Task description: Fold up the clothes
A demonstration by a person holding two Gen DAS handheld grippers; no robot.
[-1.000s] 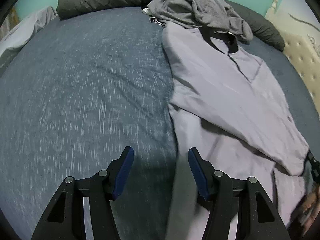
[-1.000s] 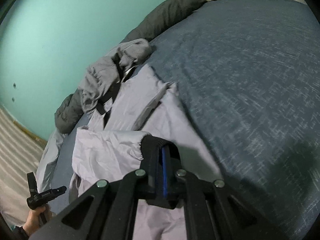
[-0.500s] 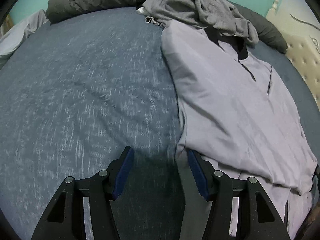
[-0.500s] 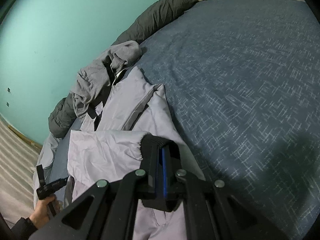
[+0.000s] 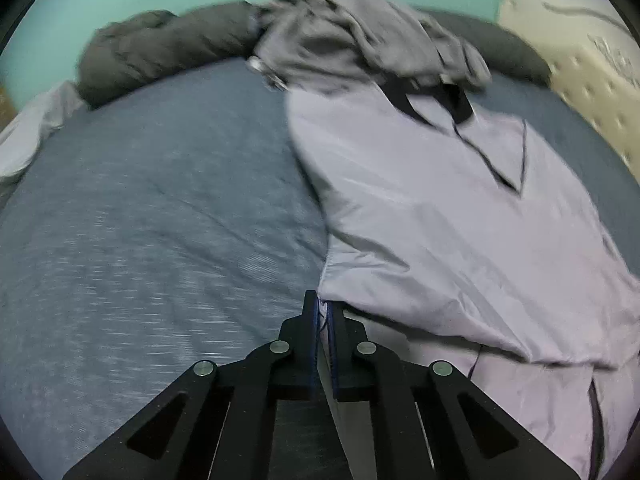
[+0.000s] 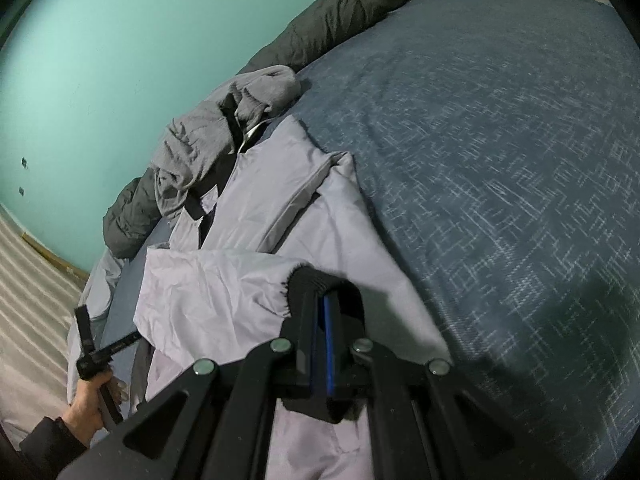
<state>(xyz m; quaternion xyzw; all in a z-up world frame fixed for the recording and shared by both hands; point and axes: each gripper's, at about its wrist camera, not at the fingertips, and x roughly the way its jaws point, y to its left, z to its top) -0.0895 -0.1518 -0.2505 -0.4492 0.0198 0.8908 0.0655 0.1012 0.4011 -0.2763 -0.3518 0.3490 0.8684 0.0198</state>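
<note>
With both grippers clamped on the lilac jacket — left gripper on its side edge, right gripper on the black sleeve cuff — risk judged as thin fabric slipping out mid-fold. Spread on blue bed cover, near grey garment pile; teal wall behind.

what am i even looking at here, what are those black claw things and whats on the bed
They are two hand-held grippers, one in each of a person's hands, each with a fisheye camera looking along its fingers. One picture comes from each. The left gripper is shut on the edge of a pale lilac jacket spread on a blue bed. The right gripper is shut on the jacket's black cuff. A grey garment and dark bedding lie at the far edge.
</note>
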